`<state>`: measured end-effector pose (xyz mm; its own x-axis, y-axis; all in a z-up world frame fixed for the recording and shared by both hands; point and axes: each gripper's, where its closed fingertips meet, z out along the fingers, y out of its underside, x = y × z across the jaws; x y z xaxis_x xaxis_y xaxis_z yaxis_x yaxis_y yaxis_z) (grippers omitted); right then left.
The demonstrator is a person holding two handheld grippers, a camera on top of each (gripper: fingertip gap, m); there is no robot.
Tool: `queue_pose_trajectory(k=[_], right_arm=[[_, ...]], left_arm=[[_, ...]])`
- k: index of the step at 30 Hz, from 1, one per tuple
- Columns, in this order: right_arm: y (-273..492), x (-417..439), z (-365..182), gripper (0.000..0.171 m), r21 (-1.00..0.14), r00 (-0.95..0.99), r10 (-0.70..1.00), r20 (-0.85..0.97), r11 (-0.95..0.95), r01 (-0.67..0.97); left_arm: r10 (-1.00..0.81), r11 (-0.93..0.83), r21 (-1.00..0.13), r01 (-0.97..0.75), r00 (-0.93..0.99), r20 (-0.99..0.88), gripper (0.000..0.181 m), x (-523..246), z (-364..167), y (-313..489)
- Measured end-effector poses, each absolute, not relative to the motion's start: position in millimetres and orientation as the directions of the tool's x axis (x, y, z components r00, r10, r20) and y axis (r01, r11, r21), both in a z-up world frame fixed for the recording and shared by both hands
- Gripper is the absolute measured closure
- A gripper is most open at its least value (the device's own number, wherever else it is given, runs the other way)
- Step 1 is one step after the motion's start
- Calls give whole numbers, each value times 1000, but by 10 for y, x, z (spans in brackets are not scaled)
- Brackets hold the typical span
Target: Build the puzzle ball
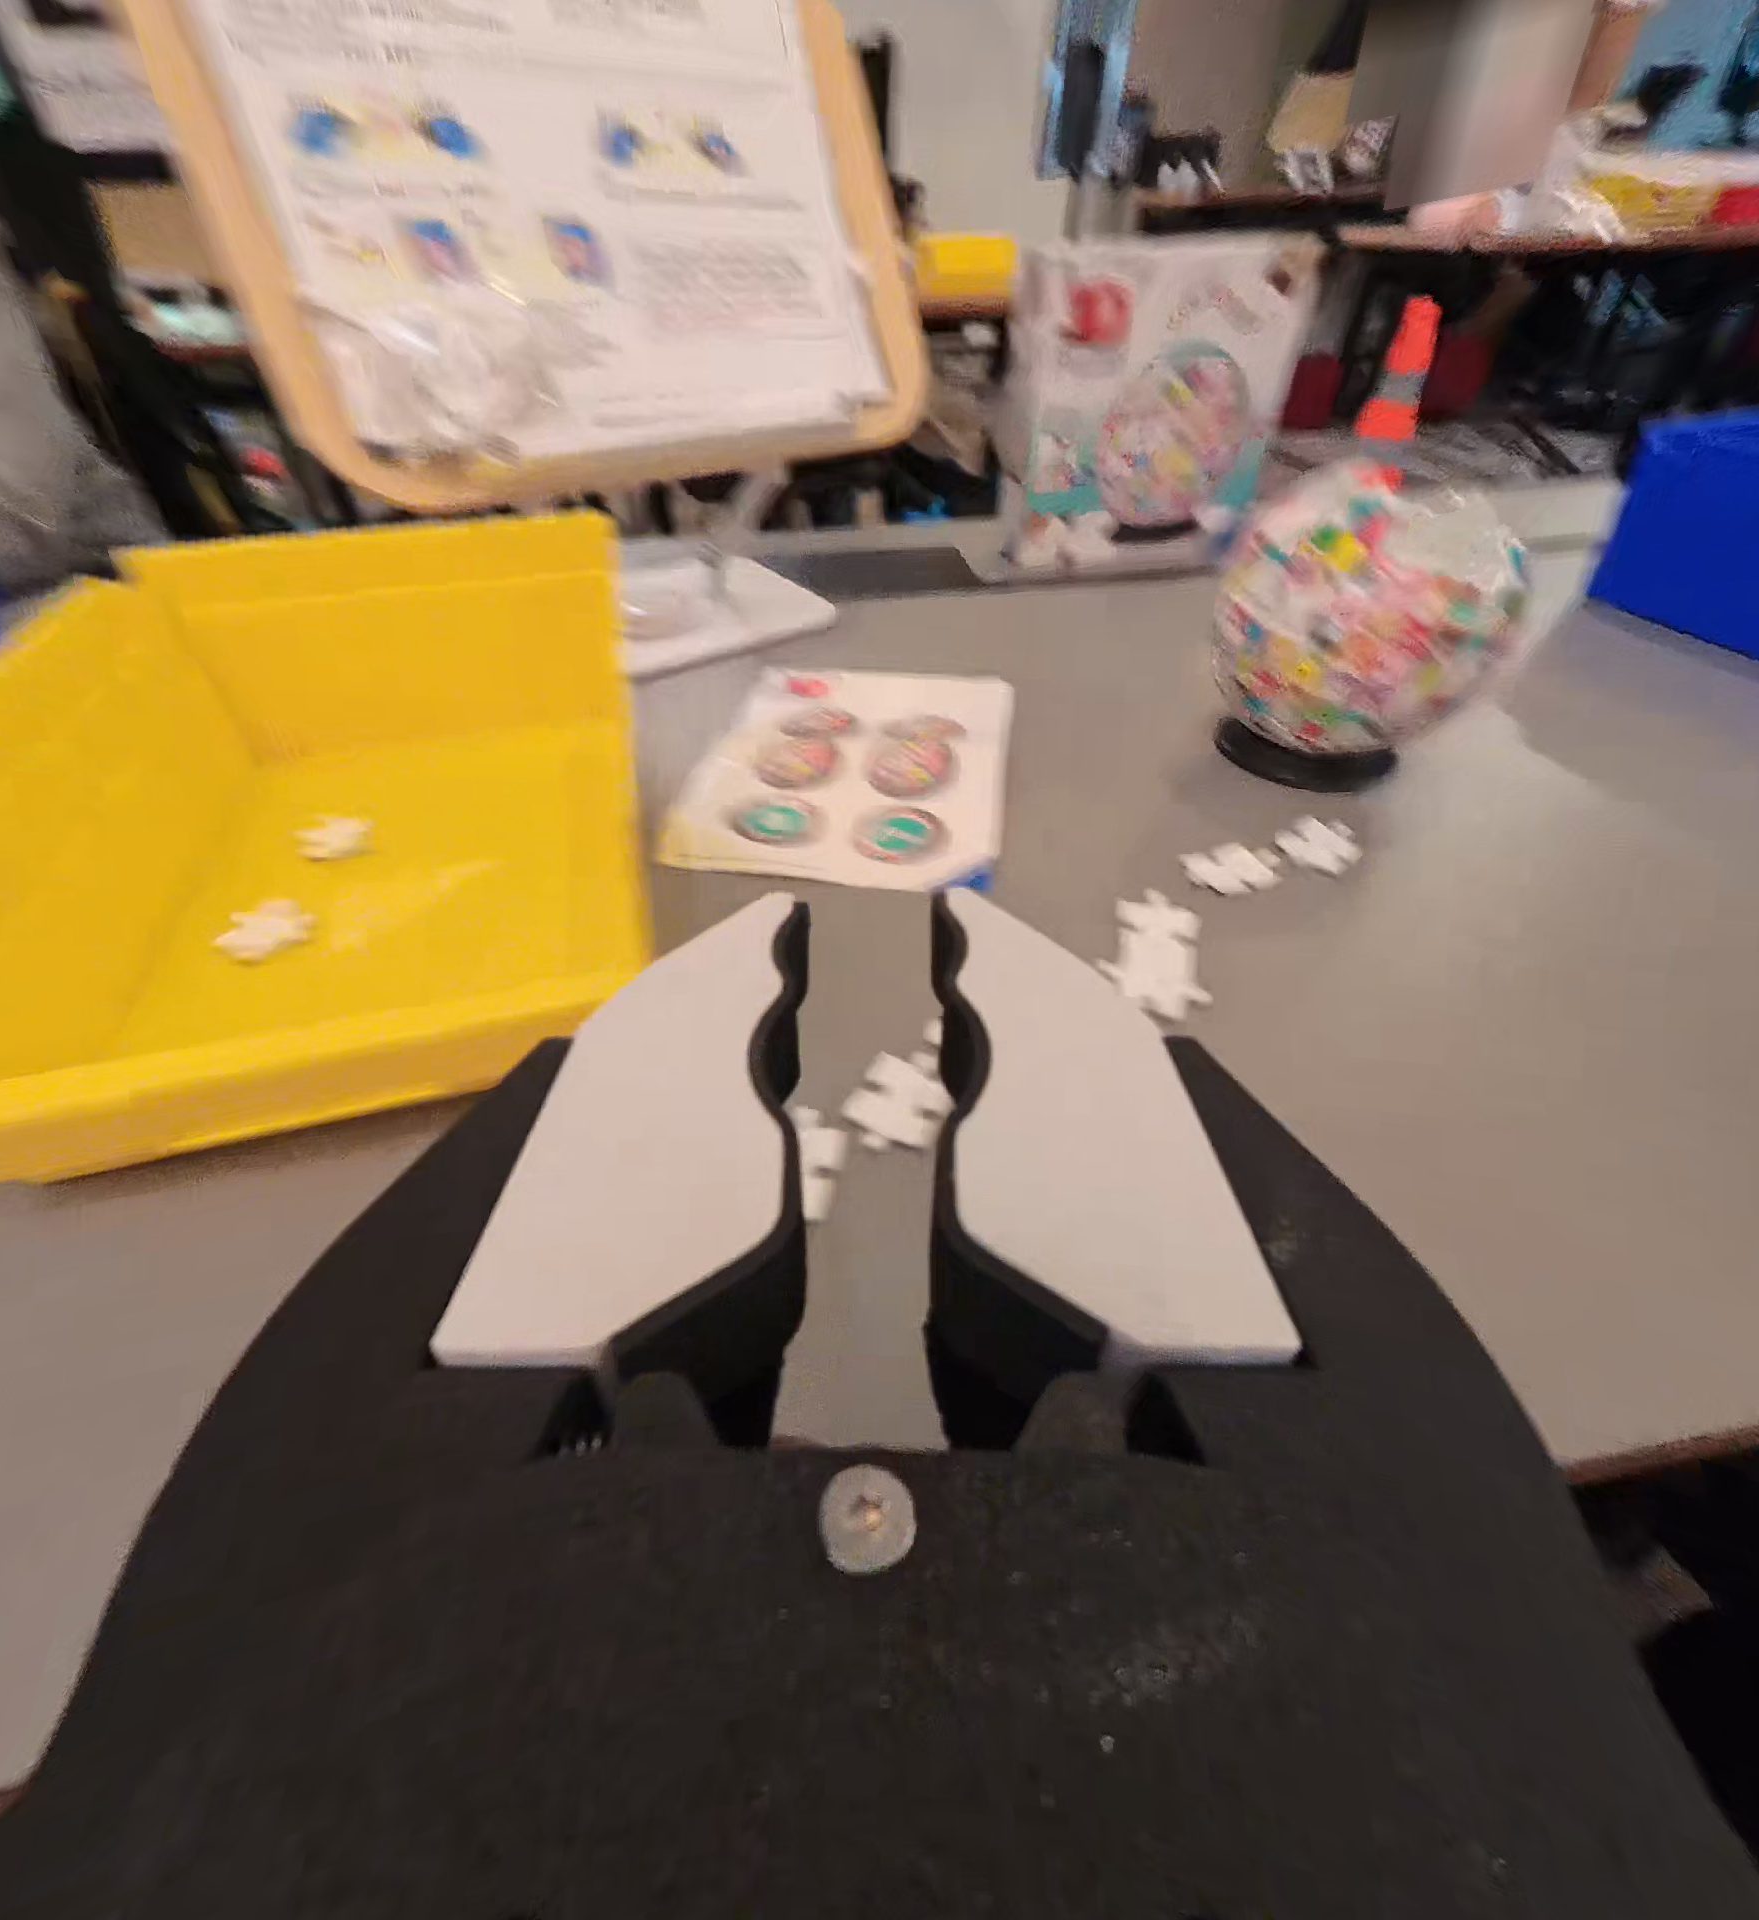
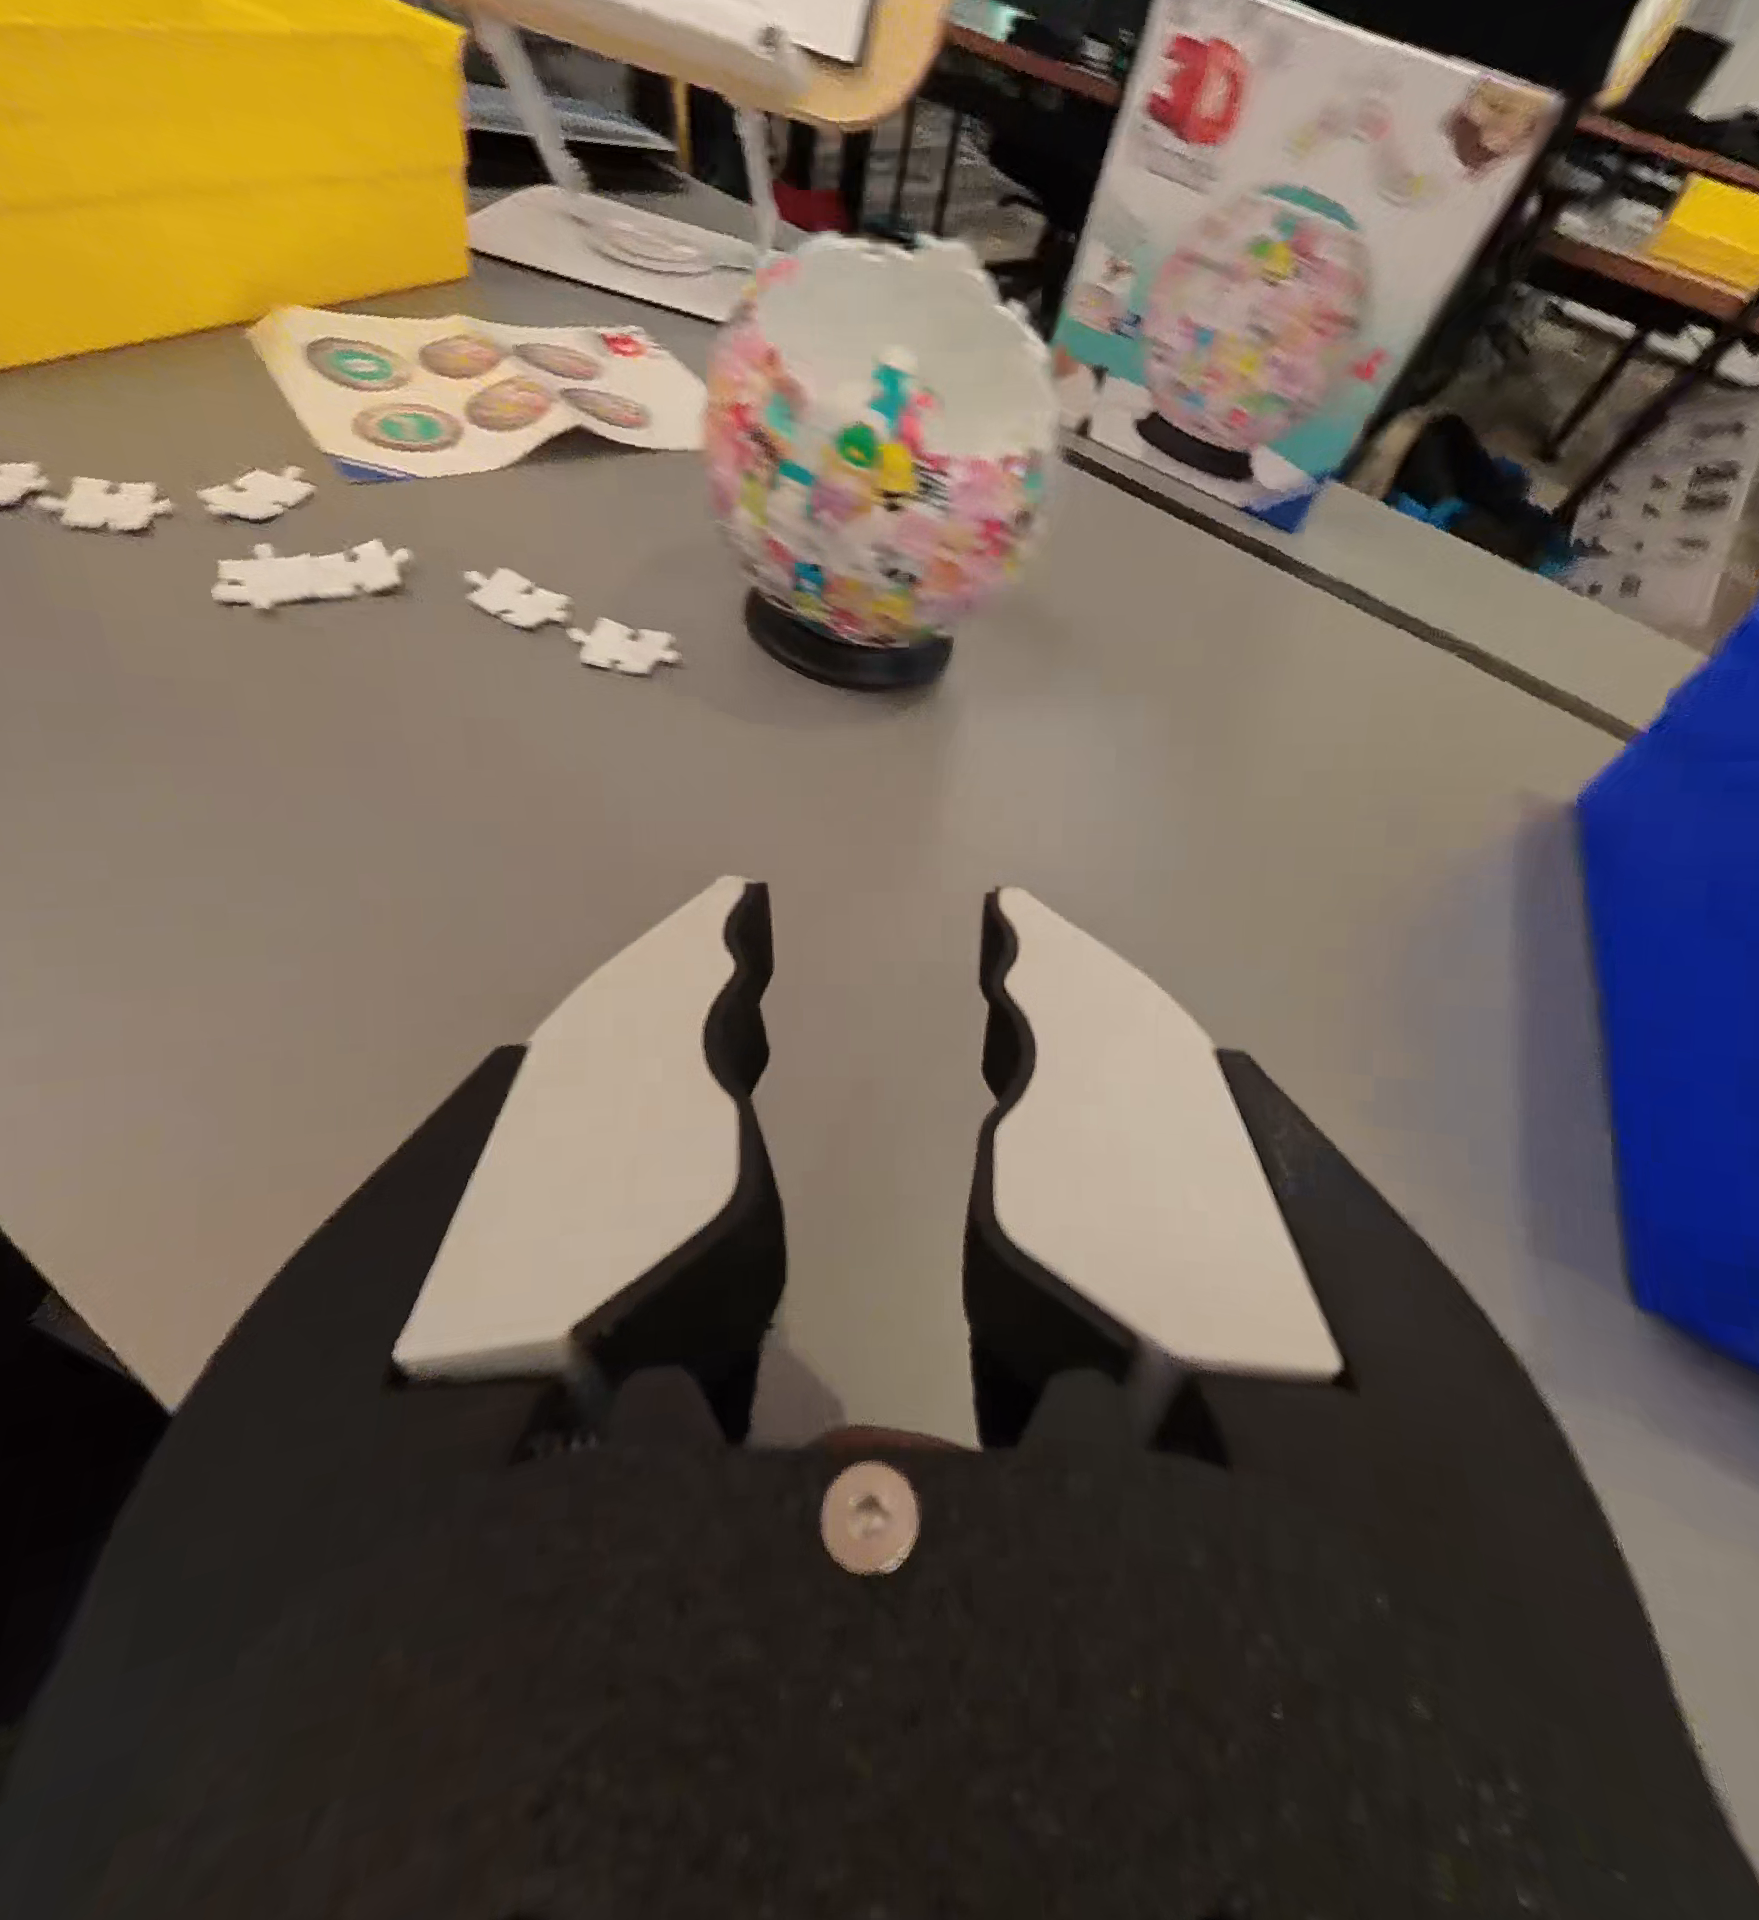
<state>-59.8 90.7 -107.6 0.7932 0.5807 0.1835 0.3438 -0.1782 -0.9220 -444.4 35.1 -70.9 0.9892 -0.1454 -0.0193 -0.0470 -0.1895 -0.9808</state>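
Both tongs are open and hold nothing. Left tongs hang over the grey desk, with a clear gap between the two fingers; through this gap some white puzzle pieces show, lying flat on the desk. Right tongs have a wider gap and point over a bare part of the desk toward the puzzle ball.

The puzzle ball stands upright on a dark round base, well apart from both tongs. It is not finished: the top is missing, the edge there is jagged, and the white inside of the shell shows in the right wrist view. In the left wrist view the same ball stands on the far right part of the desk.

More white pieces lie in a loose row on the desk to the left of the ball, all with the white side up. Beside them lies a printed sheet with round coloured pictures.

A yellow bin sits on the left side of the desk. Two white pieces lie on its floor, near each other but apart. A blue bin stands at the right edge; what is inside it cannot be seen. Behind the ball stands the puzzle box, upright. A board with paper sheets rises behind the yellow bin.
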Motion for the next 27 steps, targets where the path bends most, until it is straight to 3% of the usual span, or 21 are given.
queue_pose_trajectory(k=[3,9,18,20,21,22,27], right_arm=[[891,-315,-1033,118,-944,843,535,55,-248,219],[744,-62,-1041,120,-952,855,514,-72,-292,95],[526,-289,-1051,119,-947,815,578,37,-240,213],[321,-603,-914,140,-953,753,655,64,-185,241],[155,-855,-822,165,-956,693,717,78,-143,255],[-14,-1130,-727,171,-959,638,765,92,-104,263],[-722,-2437,-388,171,-954,430,896,109,-28,299]], left_arm=[[-150,-366,-930,-44,989,12,124,-4134,-1073,443],[-108,-421,-907,18,992,70,122,-3919,-1273,501],[-111,-439,-898,39,989,97,123,-3709,-1366,708],[-104,-447,-895,8,993,61,123,-3629,-1398,749],[-97,-451,-892,-21,995,26,124,-3584,-1409,781],[-95,-455,-889,-56,995,-15,126,-3529,-1406,821],[-75,-453,-871,-189,982,-174,130,-3236,-1317,980]])
